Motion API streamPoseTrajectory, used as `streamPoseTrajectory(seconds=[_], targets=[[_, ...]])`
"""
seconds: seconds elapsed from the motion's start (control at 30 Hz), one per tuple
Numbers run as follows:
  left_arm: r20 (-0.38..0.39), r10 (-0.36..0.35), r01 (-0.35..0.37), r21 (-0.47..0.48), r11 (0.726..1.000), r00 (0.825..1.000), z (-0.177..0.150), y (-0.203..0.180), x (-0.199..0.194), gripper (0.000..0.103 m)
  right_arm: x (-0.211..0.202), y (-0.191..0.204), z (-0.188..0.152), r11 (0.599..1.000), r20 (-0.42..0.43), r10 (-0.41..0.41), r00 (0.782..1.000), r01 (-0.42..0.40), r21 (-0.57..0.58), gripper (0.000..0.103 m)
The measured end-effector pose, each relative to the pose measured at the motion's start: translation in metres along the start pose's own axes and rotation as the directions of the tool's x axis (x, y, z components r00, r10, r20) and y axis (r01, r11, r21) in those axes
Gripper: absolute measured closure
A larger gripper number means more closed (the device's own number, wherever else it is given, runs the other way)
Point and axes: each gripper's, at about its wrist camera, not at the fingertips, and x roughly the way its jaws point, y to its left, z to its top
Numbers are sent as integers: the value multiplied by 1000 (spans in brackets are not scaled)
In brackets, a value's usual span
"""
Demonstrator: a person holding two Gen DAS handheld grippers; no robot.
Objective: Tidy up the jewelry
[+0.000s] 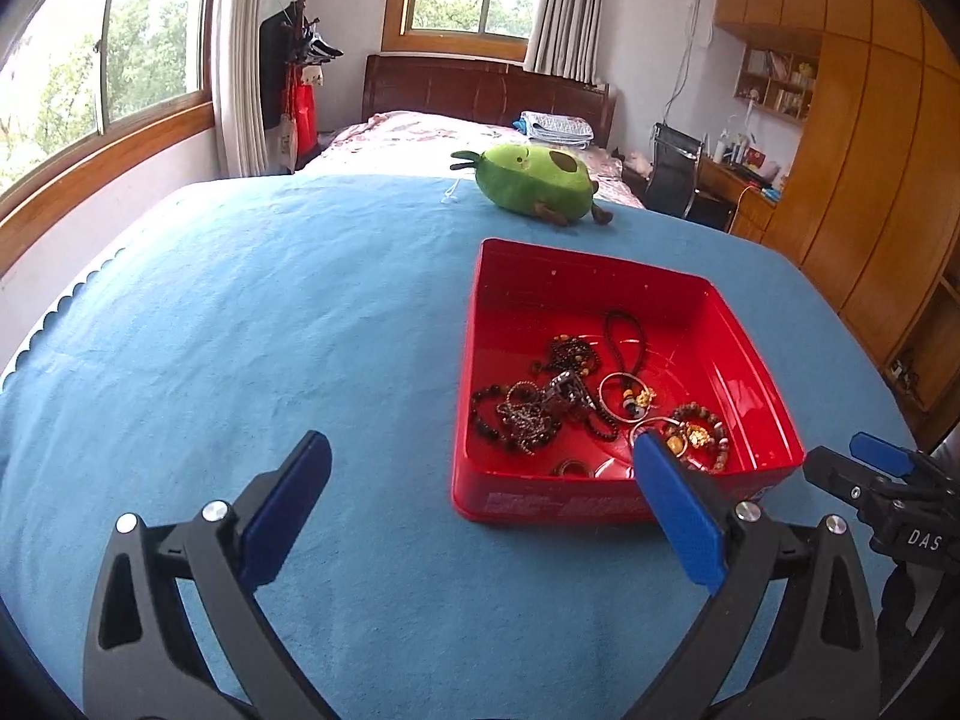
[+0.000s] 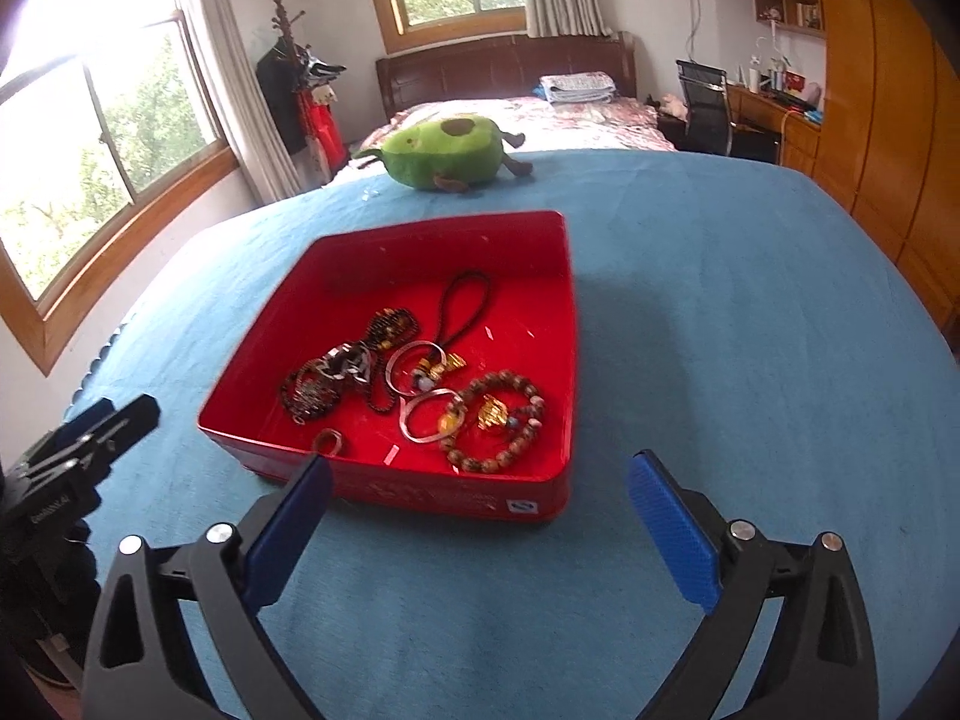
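The jewelry (image 1: pixel 600 402) all lies loose in a red tray (image 1: pixel 744 324) on the blue cloth (image 1: pixel 240 330), and from my left wrist camera that tray sits ahead and to the right of my left gripper (image 1: pixel 480 468). Its jaws stand wide apart and hold nothing; the right fingertip overlaps the tray's near wall in the picture, though I cannot tell whether it touches or hangs above it. The heap runs roughly left to right across the near half of the tray floor, dark bead strands on the left, the wooden bead bracelet (image 1: pixel 711 432) on the right, nearest that fingertip. At the right edge I see my right gripper (image 1: pixel 864 468) side-on, too obliquely to judge its opening from here. From the right wrist camera, the tray (image 2: pixel 420 240) lies straight ahead and a little to the left of my right gripper (image 2: pixel 480 474), whose jaws are also spread wide and empty, the left fingertip just in front of the near wall. The wooden bead bracelet (image 2: pixel 510 450) lies flat just past that wall, between the two fingers in line of sight, with a thin silver bangle (image 2: pixel 429 414) touching it on the left. I judge the right gripper to be better placed: a short move forward and down would reach the bracelet. A green avocado plush (image 2: pixel 444 150) sits well beyond the tray.
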Motion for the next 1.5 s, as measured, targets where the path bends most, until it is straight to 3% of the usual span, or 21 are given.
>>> streamPoseTrajectory(seconds=[0.57, 1.5], targets=[[-11, 24, -24, 64, 998, 1000, -11, -9, -1, 3, 1, -2, -9, 1000, -12, 19, 1000, -19, 18, 4], [-43, 40, -36, 85, 996, 998, -15, -9, 14, 3, 11, 0, -14, 1000, -42, 28, 999, -27, 7, 4]])
